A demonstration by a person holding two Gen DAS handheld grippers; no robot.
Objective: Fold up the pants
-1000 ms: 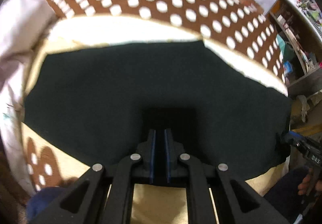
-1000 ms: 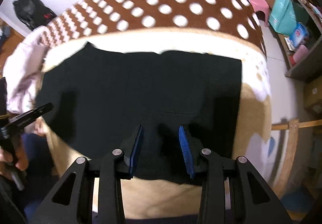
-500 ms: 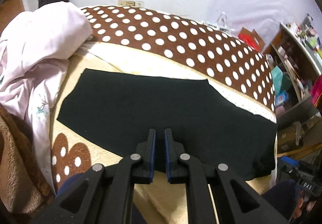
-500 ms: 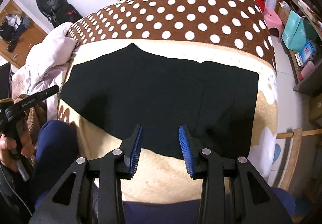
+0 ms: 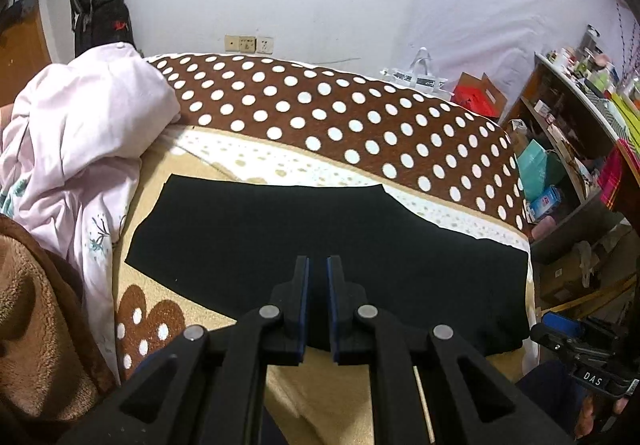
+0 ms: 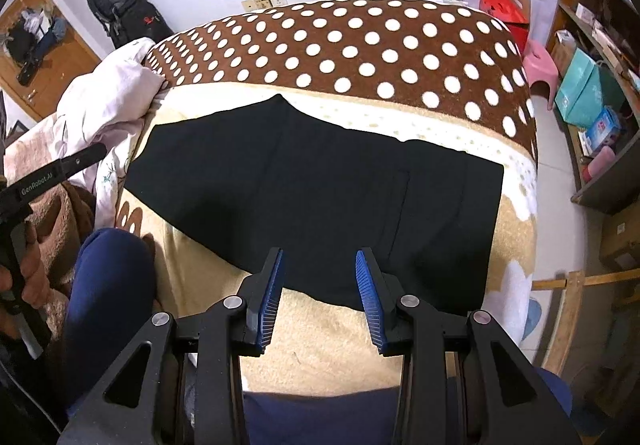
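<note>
The black pants (image 5: 320, 241) lie flat across the tan blanket (image 5: 320, 397), folded lengthwise, waist end to the right; they also show in the right wrist view (image 6: 320, 189). My left gripper (image 5: 317, 265) is shut with a narrow gap between its pads and holds nothing, raised above the pants' near edge. My right gripper (image 6: 319, 265) is open and empty, raised above the near edge of the pants. Each gripper shows at the edge of the other's view.
A brown polka-dot blanket (image 5: 340, 113) covers the far part of the bed. A pink quilt (image 5: 72, 141) is heaped at the left. Shelves with clutter (image 6: 592, 85) stand at the right. The person's blue-clad knees (image 6: 108, 293) are at the bed's near edge.
Both grippers have pulled back and risen away from the pants, so more of the bed and room shows. The pants lie still. Jaw states are unchanged.
</note>
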